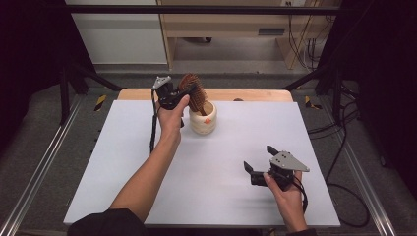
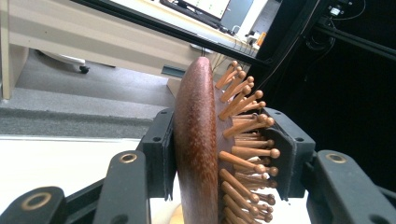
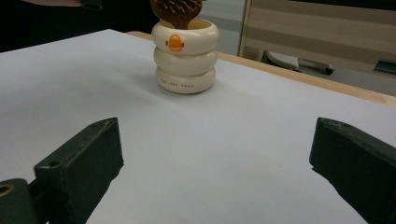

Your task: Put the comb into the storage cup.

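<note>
A brown wooden hairbrush stands head-up with its handle inside a cream ribbed cup at the back of the white table. My left gripper is shut on the brush head: in the left gripper view one jaw lies against the smooth back and the other against the bristle tips. My right gripper rests low near the front right of the table, open with nothing between its jaws. In the right gripper view the cup with an orange mark stands ahead, and the brush rises from it.
The white tabletop has a wooden strip along its far edge. Black frame posts stand at both back corners, and metal rails run along the sides. Cables trail on the floor at the right.
</note>
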{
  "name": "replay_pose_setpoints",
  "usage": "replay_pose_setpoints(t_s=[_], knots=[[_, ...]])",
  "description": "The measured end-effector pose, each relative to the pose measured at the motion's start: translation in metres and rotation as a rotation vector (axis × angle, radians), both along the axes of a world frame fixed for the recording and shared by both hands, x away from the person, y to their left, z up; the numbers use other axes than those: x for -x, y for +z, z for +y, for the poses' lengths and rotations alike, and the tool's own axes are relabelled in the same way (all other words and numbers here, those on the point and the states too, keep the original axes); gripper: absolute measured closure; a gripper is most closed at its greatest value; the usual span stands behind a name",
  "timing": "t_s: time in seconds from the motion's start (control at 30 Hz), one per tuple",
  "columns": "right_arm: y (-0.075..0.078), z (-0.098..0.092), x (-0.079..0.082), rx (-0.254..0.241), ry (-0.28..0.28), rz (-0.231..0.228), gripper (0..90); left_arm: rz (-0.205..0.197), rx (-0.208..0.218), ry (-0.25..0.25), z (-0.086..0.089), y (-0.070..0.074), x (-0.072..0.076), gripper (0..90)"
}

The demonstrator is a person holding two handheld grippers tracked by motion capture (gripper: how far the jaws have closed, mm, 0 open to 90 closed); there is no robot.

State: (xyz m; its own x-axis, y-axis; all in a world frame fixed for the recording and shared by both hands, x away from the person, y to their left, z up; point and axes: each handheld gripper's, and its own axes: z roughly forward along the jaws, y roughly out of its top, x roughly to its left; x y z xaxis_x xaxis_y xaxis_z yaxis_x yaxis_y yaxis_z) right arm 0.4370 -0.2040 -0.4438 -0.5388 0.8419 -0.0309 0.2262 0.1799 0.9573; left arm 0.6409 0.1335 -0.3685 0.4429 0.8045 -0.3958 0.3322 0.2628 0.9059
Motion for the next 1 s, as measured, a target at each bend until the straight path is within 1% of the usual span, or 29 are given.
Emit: replay_pose_setpoints(t_s=[0.23,0.53,1.0], knots=[[0.0,0.001,0.0,0.003,0.0,0.0,2.8,0.001,0.001,0.0,0.003,-0.001,0.0,49.0],[-0.001,0.001,0.0,0.007,0.002,0.0,2.8,0.012,0.02,0.01,0.008,-0.005,-0.001,48.6],[-0.001,0.002,0.0,0.009,0.005,0.001,2.8,0.015,0.024,0.015,0.011,-0.006,-0.001,48.0]])
